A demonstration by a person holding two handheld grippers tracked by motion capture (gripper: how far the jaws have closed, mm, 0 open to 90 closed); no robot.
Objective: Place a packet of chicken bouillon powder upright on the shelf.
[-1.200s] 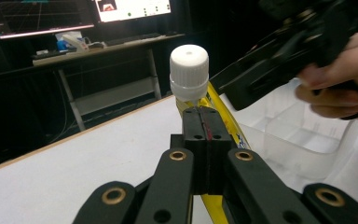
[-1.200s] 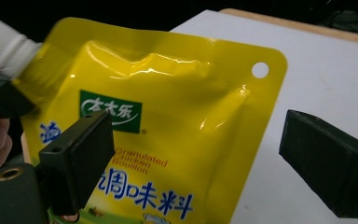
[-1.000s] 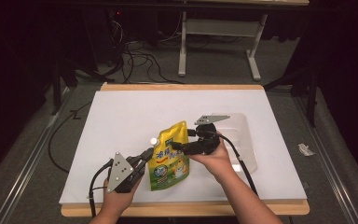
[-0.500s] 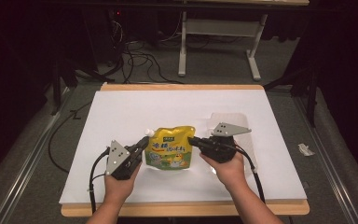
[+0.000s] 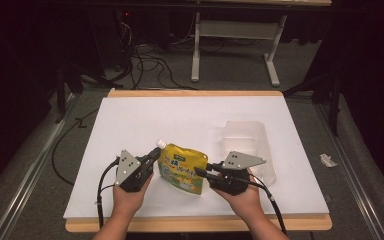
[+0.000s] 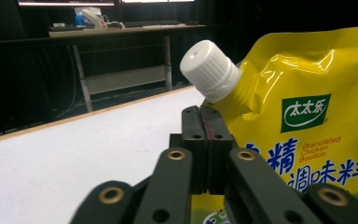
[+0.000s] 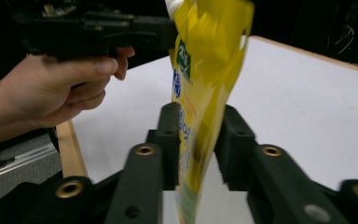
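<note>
Your left hand-held gripper (image 5: 156,153) has its jaws pressed together on the upper corner of the yellow pouch (image 5: 182,169), just below the white screw cap (image 6: 208,70). In the left gripper view the two black pads (image 6: 204,140) meet flat with the pouch's seam pinched between them, and the cap tilts up and away just above them.

Your right hand-held gripper (image 5: 201,173) comes at the pouch from the opposite side. Its jaws have just been opening, and in the right gripper view the pouch's edge hangs between the two pads (image 7: 171,140) with a gap on the right side, so the jaws stand apart around it rather than clamped.

The pouch sits near the front edge of the tabletop (image 5: 145,120), roughly midway between its left and right edges, held between your two hands with its cap toward the left gripper and its printed face upward. A clear plastic tray (image 5: 250,142) lies on the tabletop beyond your right hand (image 5: 240,197), toward the right edge, close to that gripper's grey plate.
</note>
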